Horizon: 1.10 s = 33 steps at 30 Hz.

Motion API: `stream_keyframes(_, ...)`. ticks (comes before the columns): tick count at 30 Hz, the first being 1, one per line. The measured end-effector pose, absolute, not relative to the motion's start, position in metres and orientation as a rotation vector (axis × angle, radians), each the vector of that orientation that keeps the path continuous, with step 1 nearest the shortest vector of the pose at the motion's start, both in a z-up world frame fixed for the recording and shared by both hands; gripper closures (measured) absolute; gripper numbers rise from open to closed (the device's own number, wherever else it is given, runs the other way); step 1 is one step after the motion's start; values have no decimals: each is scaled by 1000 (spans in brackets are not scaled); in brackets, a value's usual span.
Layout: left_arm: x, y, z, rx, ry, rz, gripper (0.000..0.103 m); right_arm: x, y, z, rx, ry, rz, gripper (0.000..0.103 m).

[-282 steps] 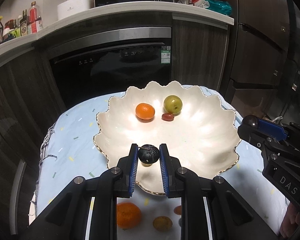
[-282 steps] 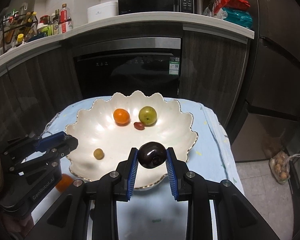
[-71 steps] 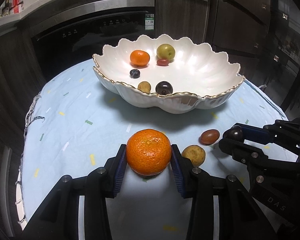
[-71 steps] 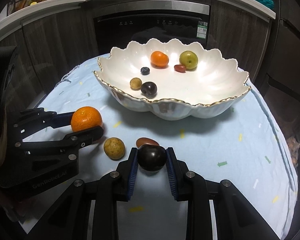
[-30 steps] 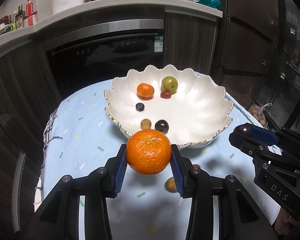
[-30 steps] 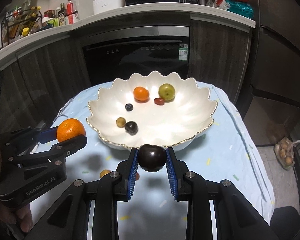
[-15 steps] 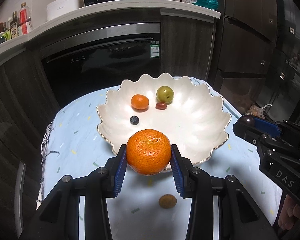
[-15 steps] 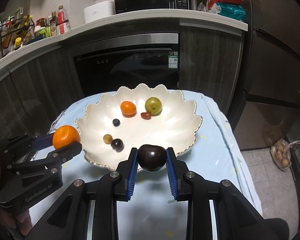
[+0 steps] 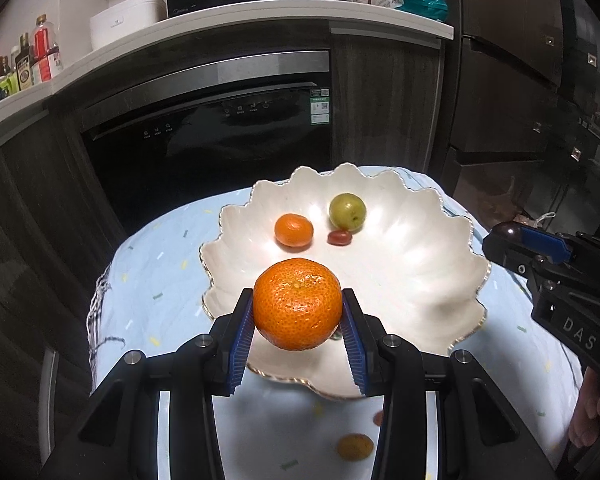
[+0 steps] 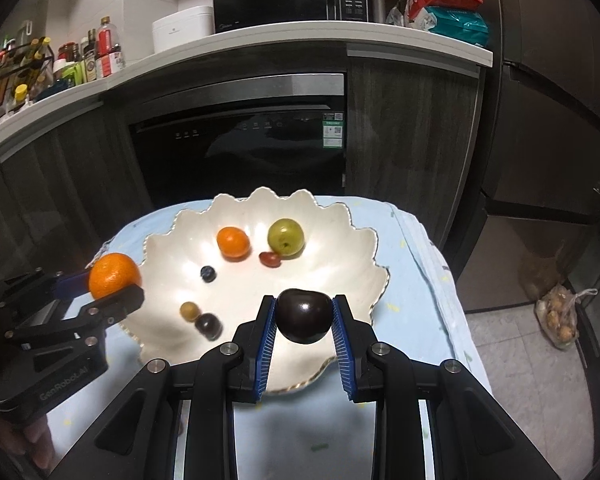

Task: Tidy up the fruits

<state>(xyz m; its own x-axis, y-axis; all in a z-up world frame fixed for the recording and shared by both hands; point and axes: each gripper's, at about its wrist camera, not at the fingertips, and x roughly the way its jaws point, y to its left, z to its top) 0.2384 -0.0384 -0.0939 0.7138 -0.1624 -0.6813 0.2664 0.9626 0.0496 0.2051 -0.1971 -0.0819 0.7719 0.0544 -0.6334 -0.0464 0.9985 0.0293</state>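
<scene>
The left tool (image 9: 298, 316) pinches a large tangerine (image 9: 297, 304) between its ribbed blue pads; the fruit is round, bright orange, with a pebbled, glossy peel. It hangs in the air over the near edge of the bowl (image 9: 440, 264), at about 6 o'clock of the dish. The right tool (image 10: 303, 320) is clamped on a dark plum (image 10: 303, 315), smooth, near black and shiny, slightly heart-shaped with a shallow dimple on top; it too is held above the bowl's near rim, toward 5 o'clock in the right wrist view.

The bowl is a wide, shallow, pearly white ceramic dish with a scalloped, petal-like rim edged in gold. Inside it, at about 12 o'clock, lie a small tangerine (image 10: 232, 242), a smooth green round fruit (image 10: 285, 237) just right of it, and a little oblong red fruit (image 10: 269, 258) touching the green one's lower side. Nearer the middle sits a small dark blueberry (image 10: 208, 273); at about 8 o'clock a small yellowish-brown round fruit (image 10: 190, 310) rests against a small dark grape-like fruit (image 10: 208, 325).

The bowl stands on a round surface draped in a pale blue cloth (image 9: 152, 272) flecked with small coloured dashes. On the cloth below the bowl, seen blurred in the left wrist view, lie a yellowish-brown fruit (image 9: 355, 446) and a partly hidden reddish one (image 9: 377, 417).
</scene>
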Motion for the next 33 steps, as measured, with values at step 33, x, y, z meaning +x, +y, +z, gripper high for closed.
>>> stream_keyframes(33,301,-21,-114,168,759,-121,33,284,-201,-105,16,794,-29,72)
